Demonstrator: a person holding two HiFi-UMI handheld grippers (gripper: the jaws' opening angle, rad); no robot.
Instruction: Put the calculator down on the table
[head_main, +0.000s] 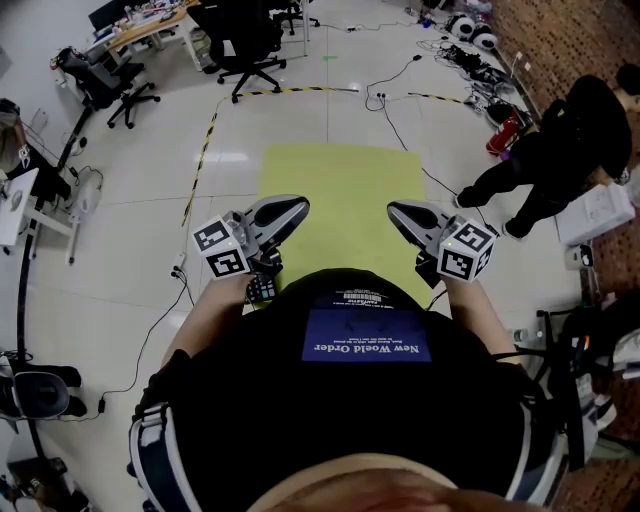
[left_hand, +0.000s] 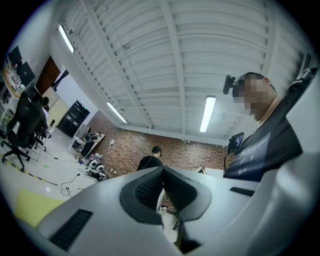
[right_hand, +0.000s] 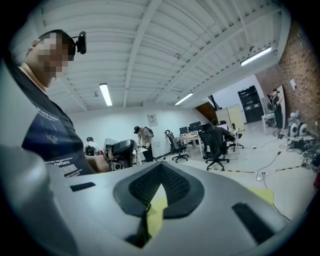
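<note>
Calculator (head_main: 262, 290) sits lower-left of centre, just under L gripper (head_main: 290, 208), well off R gripper (head_main: 402, 213). Both tongs closed, nothing btwn them. Table (head_main: 340, 180) lies up-frame.

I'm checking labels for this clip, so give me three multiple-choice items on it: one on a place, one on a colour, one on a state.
1. Where does the calculator show in the head view?
A. just below the left tongs' marker cube
B. at the table's far edge
C. on the floor at far left

2. What colour is the table top?
A. red
B. yellow-green
C. blue

3. How do the left tongs' jaws stand?
A. wide apart
B. clamped on the calculator
C. together, nothing between

Answers:
1 A: its keys peek out under the cube, by the table's near left corner.
2 B: the whole top is yellow-green.
3 C: the left gripper view shows the pads meeting at the tip.
</note>
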